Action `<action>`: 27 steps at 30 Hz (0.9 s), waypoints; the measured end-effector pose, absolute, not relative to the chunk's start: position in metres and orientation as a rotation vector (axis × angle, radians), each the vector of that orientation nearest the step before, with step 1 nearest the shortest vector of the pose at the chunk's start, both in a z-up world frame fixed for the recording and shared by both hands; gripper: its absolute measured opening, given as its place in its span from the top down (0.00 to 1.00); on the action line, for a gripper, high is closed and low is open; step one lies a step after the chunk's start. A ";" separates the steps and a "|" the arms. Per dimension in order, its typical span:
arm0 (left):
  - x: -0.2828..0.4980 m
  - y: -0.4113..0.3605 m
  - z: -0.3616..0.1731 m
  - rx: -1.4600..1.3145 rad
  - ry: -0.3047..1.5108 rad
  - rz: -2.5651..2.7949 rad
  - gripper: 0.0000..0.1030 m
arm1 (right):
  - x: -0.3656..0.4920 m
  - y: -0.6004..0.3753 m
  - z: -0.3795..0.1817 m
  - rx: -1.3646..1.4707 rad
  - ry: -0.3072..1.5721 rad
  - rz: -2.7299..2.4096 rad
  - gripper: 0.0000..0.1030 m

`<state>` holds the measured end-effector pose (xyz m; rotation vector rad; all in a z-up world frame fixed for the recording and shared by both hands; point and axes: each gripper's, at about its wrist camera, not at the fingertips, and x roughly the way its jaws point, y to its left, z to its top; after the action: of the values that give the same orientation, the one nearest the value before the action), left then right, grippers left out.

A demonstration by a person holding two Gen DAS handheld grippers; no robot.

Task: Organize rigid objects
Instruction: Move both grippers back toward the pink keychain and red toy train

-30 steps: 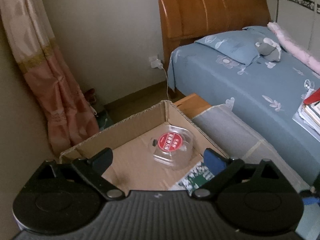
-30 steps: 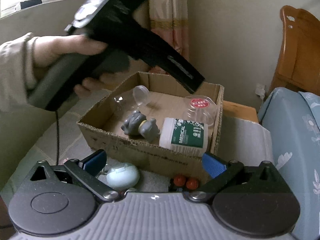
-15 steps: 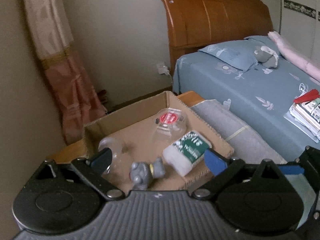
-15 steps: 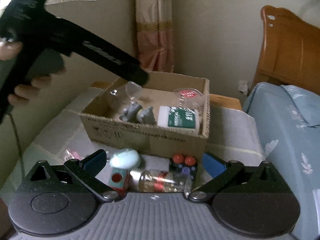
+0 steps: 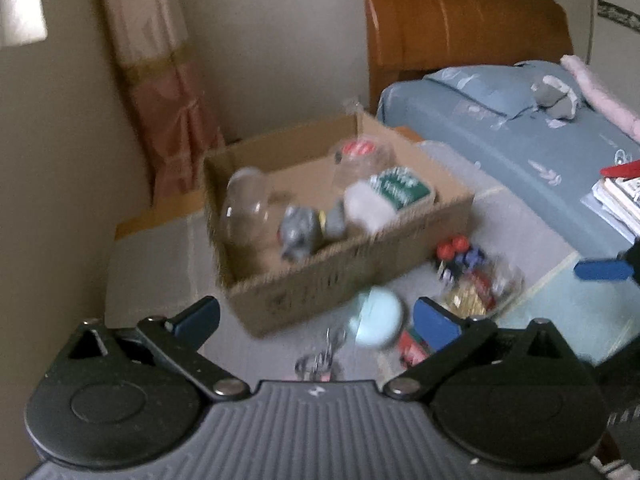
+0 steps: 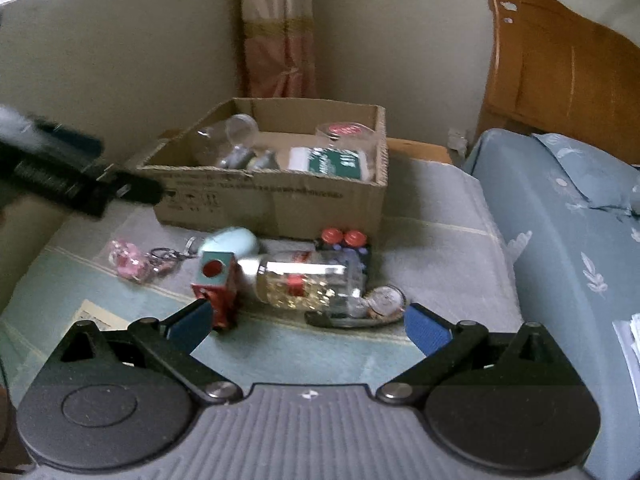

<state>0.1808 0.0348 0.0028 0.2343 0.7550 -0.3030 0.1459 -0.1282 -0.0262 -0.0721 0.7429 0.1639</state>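
Both claws gape empty, left claw [image 5: 316, 316] widening, right claw [image 6: 306, 322] low before the box [image 6: 276, 196]; bottle [image 6: 308, 282] lies just before it, among cube [image 6: 214, 280] and watch [image 6: 384, 300]; a careless closing might knock these aside.

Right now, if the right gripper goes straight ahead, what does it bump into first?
Probably the clear bottle lying on its side ahead of the open right gripper. Depth is hard to judge; the red cube lies near its left finger.

Pink curtain [image 6: 280, 40] in the corner, wooden headboard [image 6: 560, 76], blue floral bedspread [image 6: 560, 240], stacked books [image 5: 618, 196]
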 end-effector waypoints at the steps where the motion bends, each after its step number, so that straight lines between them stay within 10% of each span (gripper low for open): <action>1: 0.177 0.038 0.000 0.225 0.759 -0.294 0.01 | 0.146 -0.131 -0.028 -0.070 0.746 0.157 0.00; 27: 0.166 0.072 -0.099 0.053 0.867 -0.132 0.01 | 0.160 -0.152 -0.056 -0.019 0.819 0.132 0.00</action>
<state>0.1656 0.0723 -0.0989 0.0526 0.8672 -0.1321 0.1603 -0.1523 -0.0560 -0.0190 0.8190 0.1319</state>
